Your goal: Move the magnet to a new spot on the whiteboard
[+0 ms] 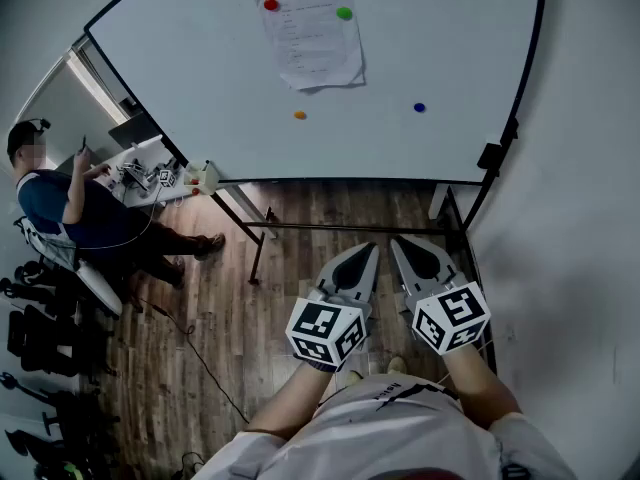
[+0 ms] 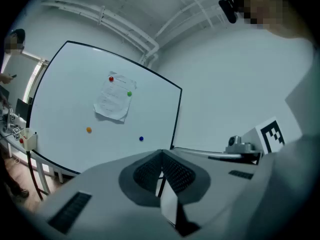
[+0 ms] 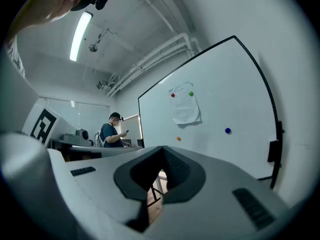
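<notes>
The whiteboard [image 1: 200, 78] stands ahead of me, some way off. A paper sheet [image 1: 310, 33] is pinned to it by a red magnet [image 1: 271, 5] and a green magnet [image 1: 344, 13]. Below the sheet sit an orange magnet [image 1: 300, 115] and, further right, a blue magnet [image 1: 419, 108]. My left gripper [image 1: 370, 251] and right gripper [image 1: 398, 243] are held side by side low in front of my body, both shut and empty, far short of the board. In the left gripper view the blue magnet [image 2: 141, 139] lies just above the gripper's tips [image 2: 161, 153]. In the right gripper view it [image 3: 228, 131] is up to the right of the tips [image 3: 162, 149].
A person [image 1: 60, 203] sits at a cluttered desk [image 1: 150, 178] left of the board. The board's stand legs [image 1: 258, 238] rest on the wood floor between me and it. A black holder [image 1: 490, 156] hangs on its right frame. A white wall runs along the right.
</notes>
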A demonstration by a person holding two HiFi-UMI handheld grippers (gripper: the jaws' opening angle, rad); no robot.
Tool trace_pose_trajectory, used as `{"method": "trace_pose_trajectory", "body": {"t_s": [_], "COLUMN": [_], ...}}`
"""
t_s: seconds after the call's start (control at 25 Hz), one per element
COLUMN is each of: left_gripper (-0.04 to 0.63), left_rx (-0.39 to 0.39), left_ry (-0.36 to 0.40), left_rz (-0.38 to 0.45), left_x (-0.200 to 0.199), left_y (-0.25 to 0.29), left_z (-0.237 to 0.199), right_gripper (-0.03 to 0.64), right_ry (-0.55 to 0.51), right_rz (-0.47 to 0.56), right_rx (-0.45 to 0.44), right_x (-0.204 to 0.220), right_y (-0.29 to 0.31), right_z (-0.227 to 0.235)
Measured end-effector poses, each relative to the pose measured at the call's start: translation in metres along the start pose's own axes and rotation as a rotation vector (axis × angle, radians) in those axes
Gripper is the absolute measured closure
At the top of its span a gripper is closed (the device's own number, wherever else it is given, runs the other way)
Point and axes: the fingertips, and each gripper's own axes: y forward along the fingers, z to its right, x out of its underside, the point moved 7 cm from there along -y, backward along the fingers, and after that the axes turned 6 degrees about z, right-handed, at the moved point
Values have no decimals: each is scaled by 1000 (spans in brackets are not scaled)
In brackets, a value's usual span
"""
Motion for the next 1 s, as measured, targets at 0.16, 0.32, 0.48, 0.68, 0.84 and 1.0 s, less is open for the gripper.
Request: {"method": "trace_pose_trajectory", "body": {"t_s": [0.16,0.32,0.48,0.68,0.84,1.0], "left_gripper": [583,583,583,583,583,583], "left_rx": [-9,-14,-24,-51,-66,-64], "left_ry": [1,1,0,4,11,14], "left_rz": [3,-2,-2,-1,-3,-6], "left_x": [2,5,10,14,17,20], "left_y": [5,11,18,25,34,39], "left_z": [5,9,14,20,24,25], "right_gripper": [603,603,603,603,603,603], "right_ry": [0,16,40,55,70,66], "right_rz": [-1,-6,6,18,23,23], "right_rx": [-6,-29,-51,-46,-37,-33], "right_x": [-1,0,0,2,3,5], "right_y": [-3,-5,-7,-14,-18,-19], "right_z": [7,13,23,40,54,59]}}
